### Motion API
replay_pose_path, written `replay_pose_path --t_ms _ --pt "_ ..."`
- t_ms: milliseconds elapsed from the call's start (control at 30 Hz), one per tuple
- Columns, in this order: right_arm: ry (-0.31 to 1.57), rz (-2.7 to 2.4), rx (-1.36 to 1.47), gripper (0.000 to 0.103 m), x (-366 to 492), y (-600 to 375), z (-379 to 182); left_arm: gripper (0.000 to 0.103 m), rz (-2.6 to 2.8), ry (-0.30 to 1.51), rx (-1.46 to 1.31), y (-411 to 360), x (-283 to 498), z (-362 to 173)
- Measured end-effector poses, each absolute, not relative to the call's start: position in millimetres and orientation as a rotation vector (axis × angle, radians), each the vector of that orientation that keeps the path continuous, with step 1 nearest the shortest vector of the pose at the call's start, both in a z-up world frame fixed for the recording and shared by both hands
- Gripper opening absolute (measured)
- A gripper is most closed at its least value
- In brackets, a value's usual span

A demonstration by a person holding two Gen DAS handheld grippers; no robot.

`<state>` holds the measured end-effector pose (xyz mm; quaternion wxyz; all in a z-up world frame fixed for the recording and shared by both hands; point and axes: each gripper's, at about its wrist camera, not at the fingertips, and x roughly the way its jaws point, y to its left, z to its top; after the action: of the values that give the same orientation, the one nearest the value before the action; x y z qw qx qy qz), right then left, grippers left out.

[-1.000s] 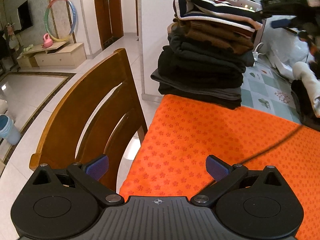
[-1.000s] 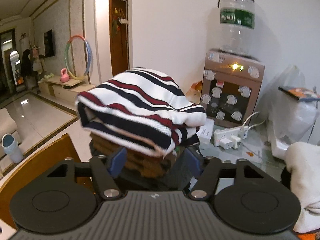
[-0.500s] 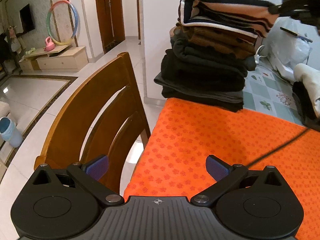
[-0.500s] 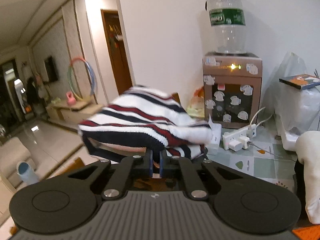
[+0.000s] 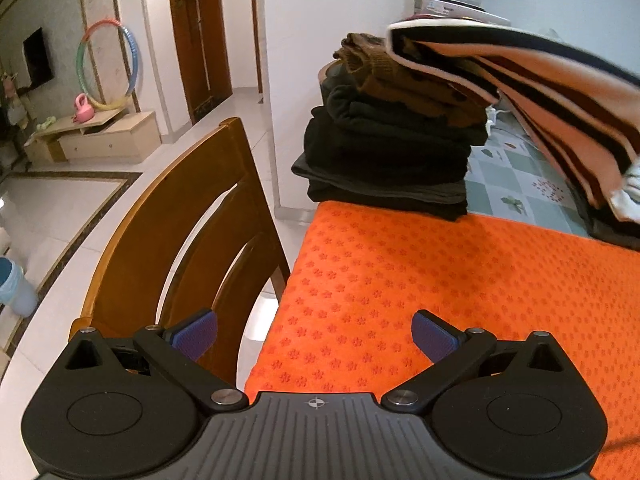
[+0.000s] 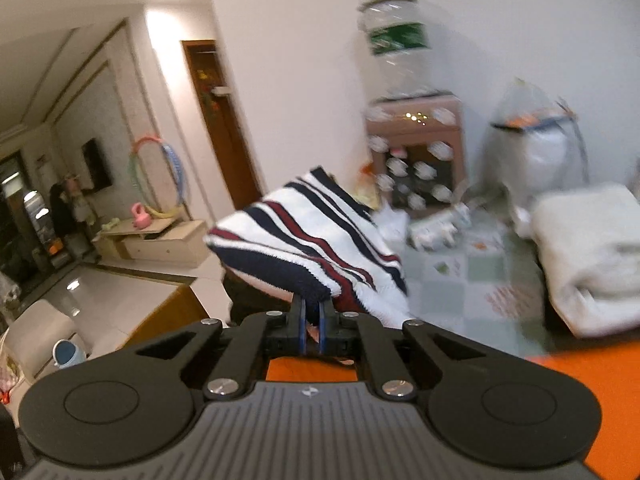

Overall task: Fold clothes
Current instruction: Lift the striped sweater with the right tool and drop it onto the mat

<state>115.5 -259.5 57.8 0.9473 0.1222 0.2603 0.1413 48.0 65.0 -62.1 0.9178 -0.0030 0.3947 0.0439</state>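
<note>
A folded striped sweater (image 6: 320,236), white with navy and dark red bands, hangs in the air with my right gripper (image 6: 311,322) shut on its near edge. From the left wrist view the same striped sweater (image 5: 540,92) is tilted above the table, lifted off the stack of folded dark clothes (image 5: 396,152) at the far edge of the orange mat (image 5: 440,288). A brown knit lies on top of that stack. My left gripper (image 5: 314,338) stands open low over the mat's near left corner, holding nothing.
A wooden chair (image 5: 192,240) stands against the table's left side. A folded white garment (image 6: 592,256) lies at the right on dark clothes. A water dispenser (image 6: 416,140) and a plastic bag (image 6: 536,152) stand behind the table by the wall.
My right gripper shut on the striped sweater and lifted it off the stack, carrying it right and toward me. The brown knit now tops the stack. My left gripper stayed open.
</note>
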Motion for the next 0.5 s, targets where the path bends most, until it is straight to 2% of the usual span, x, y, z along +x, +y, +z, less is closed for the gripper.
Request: replay_pose_path --t_ms 500 --pt "0.767 -0.024 0.363 0.007 -49 -344 -44 0.103 -0.120 0.822 0.150 22 42 -92"
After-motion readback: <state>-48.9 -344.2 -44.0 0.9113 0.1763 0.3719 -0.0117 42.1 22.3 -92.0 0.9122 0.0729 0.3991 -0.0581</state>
